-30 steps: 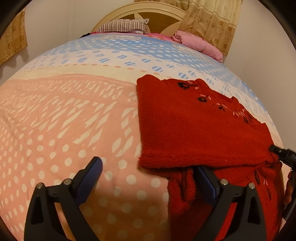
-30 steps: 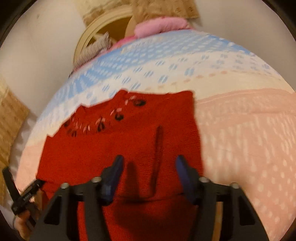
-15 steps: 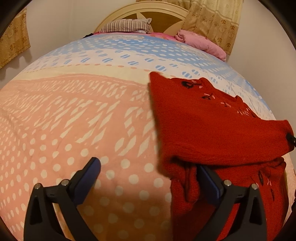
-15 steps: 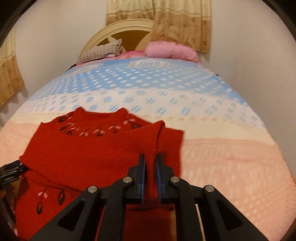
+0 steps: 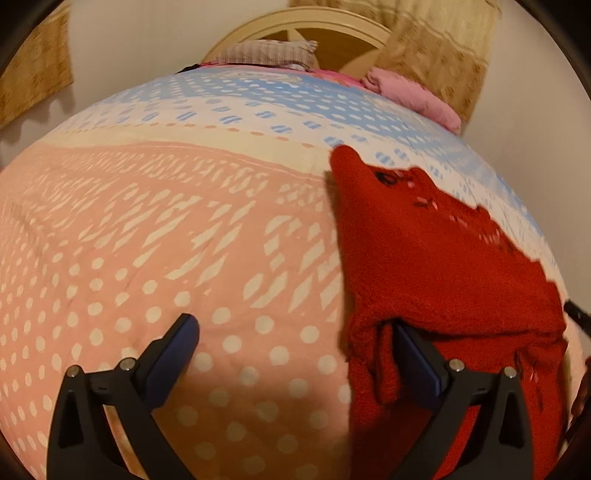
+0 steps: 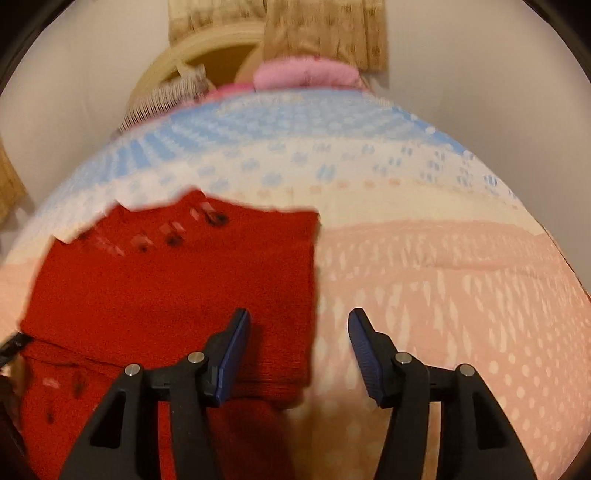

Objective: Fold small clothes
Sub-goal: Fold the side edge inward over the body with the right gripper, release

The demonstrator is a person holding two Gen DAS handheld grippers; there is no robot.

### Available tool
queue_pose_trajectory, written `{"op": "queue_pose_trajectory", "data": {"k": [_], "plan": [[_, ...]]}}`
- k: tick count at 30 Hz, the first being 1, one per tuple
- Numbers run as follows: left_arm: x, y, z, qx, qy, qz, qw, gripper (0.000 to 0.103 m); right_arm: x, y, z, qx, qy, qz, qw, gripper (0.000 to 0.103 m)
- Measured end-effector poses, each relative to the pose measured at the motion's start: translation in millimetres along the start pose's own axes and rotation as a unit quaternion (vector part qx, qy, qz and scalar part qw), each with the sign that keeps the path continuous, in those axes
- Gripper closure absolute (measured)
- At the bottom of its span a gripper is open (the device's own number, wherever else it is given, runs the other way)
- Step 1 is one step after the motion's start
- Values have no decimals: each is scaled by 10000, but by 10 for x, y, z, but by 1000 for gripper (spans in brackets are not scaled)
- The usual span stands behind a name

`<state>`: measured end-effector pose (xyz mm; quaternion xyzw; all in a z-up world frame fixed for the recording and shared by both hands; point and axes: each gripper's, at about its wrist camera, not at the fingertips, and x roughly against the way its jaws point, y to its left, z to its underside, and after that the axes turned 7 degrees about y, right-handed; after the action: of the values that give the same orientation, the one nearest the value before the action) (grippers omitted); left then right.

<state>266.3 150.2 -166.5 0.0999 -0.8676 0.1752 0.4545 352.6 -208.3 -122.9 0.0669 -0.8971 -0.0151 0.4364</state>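
A red knitted sweater (image 5: 443, 266) with dark flower embroidery lies folded on the bed, its upper part doubled over the lower. My left gripper (image 5: 295, 350) is open at the sweater's near left corner. Its right finger (image 5: 417, 362) sits just under the fold's edge and its left finger is over bare bedspread. In the right wrist view the sweater (image 6: 166, 288) fills the left half. My right gripper (image 6: 299, 332) has its jaws opening over the sweater's right edge. That edge lies below the gap, and neither pad presses on it.
The bedspread (image 5: 147, 240) is pink with white dots, turning cream and blue farther away. A striped pillow (image 5: 266, 51), a pink pillow (image 5: 413, 98) and a round headboard (image 5: 332, 35) stand at the far end. Curtains (image 5: 443, 48) hang behind.
Half a second ago my right gripper was shut on a raised pinch of the sweater. It has let go and opened, and the fold lies flat. The left gripper stayed open.
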Motion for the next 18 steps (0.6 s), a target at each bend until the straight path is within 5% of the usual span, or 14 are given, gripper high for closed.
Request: {"op": "queue_pose_trajectory", "data": {"k": [6, 10, 14, 18], "plan": [[43, 98, 25, 300, -96, 95, 9995, 0, 92, 429, 134, 650, 19, -947, 9934, 46], [127, 148, 65, 422, -173, 120, 9989, 0, -191, 453, 236, 641, 379, -690, 9948, 44], [387, 232, 128, 783, -562, 58, 9953, 0, -221, 422, 320, 606, 276, -768, 9948, 40], [485, 7, 15, 467, -744, 46, 9961, 0, -245, 487, 331, 773, 289, -696, 9942, 33]]}}
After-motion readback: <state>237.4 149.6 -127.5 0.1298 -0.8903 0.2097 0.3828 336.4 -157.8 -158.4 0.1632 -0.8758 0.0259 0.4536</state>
